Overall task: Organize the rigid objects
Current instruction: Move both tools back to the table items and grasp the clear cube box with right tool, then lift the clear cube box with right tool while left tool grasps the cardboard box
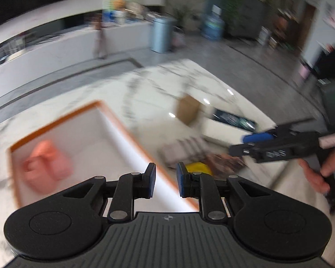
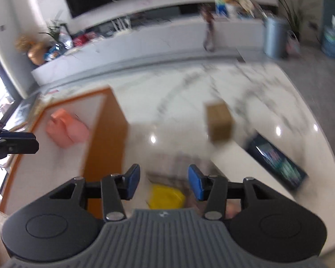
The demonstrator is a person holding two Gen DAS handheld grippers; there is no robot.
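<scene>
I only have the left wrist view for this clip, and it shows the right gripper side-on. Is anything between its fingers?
Observer: No. Seen from its own camera, the right gripper is open, with nothing between its pads.
Operator: Is the orange-rimmed box orange outside too?
Observer: Yes, the tall outer wall facing the right camera is plain orange.
Operator: What is at the far counter's left end, beyond my frame?
Observer: A gold-coloured ornament beside some bright packets, too blurred to name.
</scene>
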